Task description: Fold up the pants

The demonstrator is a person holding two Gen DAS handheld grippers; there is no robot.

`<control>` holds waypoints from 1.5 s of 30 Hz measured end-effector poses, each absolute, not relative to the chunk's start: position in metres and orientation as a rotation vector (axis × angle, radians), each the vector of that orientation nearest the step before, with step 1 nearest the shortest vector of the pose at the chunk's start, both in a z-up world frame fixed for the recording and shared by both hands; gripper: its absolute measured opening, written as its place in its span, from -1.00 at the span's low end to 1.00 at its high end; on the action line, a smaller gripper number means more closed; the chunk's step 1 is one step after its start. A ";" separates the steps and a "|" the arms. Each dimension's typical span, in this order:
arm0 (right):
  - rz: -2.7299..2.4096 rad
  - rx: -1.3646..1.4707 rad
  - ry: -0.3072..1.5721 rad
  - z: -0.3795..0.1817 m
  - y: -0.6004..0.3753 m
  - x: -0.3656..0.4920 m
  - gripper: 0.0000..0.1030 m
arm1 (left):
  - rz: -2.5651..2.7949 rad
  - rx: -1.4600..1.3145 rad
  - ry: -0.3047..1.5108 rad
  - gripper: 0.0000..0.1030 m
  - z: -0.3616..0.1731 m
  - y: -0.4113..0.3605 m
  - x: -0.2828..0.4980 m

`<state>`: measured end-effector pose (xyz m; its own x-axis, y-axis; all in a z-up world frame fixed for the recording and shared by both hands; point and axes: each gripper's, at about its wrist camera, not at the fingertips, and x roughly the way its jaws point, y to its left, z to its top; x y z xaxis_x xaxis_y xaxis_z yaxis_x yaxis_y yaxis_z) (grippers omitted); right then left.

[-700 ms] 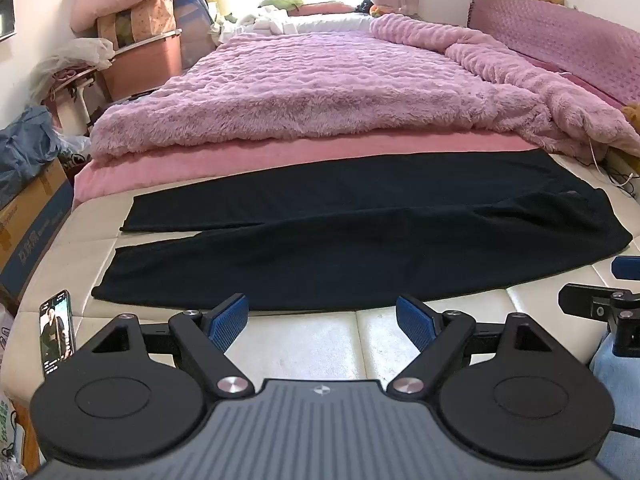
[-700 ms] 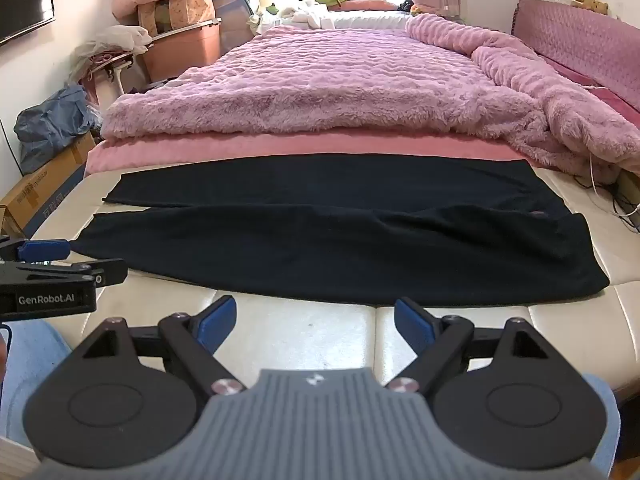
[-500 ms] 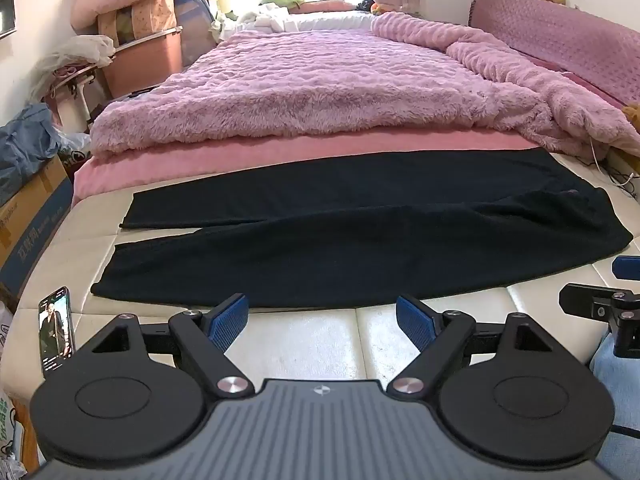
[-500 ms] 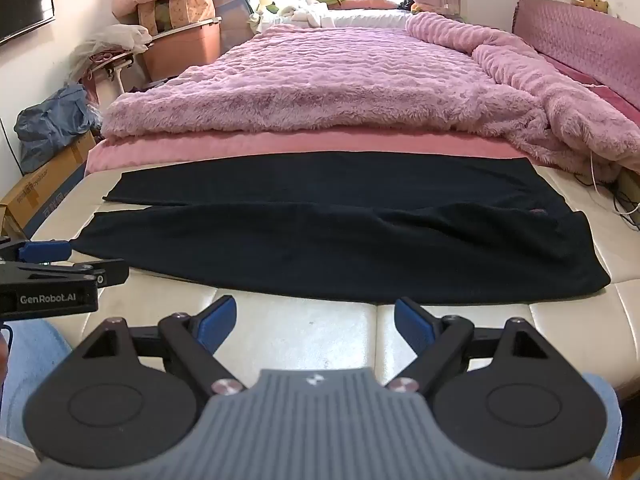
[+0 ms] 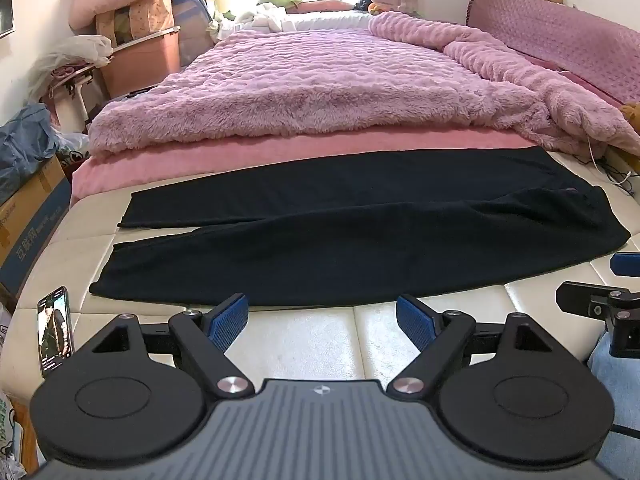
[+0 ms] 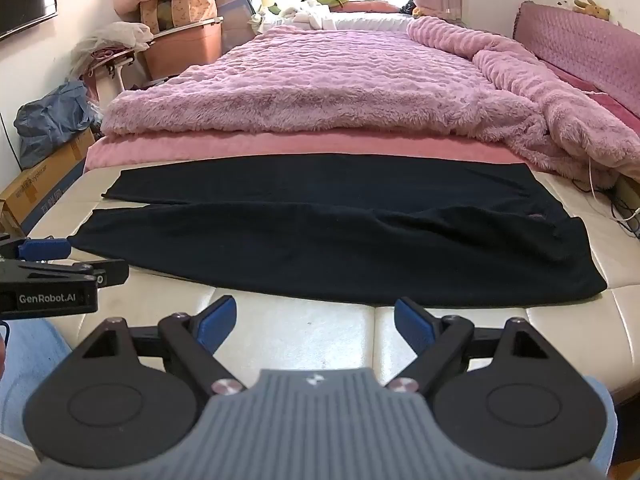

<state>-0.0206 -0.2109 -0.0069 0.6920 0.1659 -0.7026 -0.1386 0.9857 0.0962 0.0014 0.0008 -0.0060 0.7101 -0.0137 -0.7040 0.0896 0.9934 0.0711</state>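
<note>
Left wrist view looks down along the left hand-held gripper, whose blue pads stand wide apart with nothing between them, poised over the bare cream mattress just short of the near edge of the pants. Black pants lie spread flat across the foot of the bed, legs running toward the left of the picture and the waist end toward the right, the nearer leg partly overlapping the farther one. Beyond them sits a folded pink sheet and on it a fluffy pink blanket. A phone with a lit screen lies on the mattress at the left edge, well apart from the pants. Right wrist view shows the right hand-held gripper likewise spread wide and empty above the mattress, near the pants' front edge but not touching it; the left gripper's body enters this picture from the left side. Cardboard boxes and a blue bag stand beside the bed at the left.
</note>
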 end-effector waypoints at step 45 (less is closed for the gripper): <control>0.172 0.024 0.787 -0.006 -0.208 -0.022 0.60 | -0.055 0.101 0.780 0.90 -0.008 0.001 0.001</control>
<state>-0.0218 -0.2077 -0.0061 0.6926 0.1631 -0.7026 -0.1454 0.9857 0.0854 0.0012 0.0009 -0.0084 0.7099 -0.0124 -0.7042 0.0868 0.9938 0.0700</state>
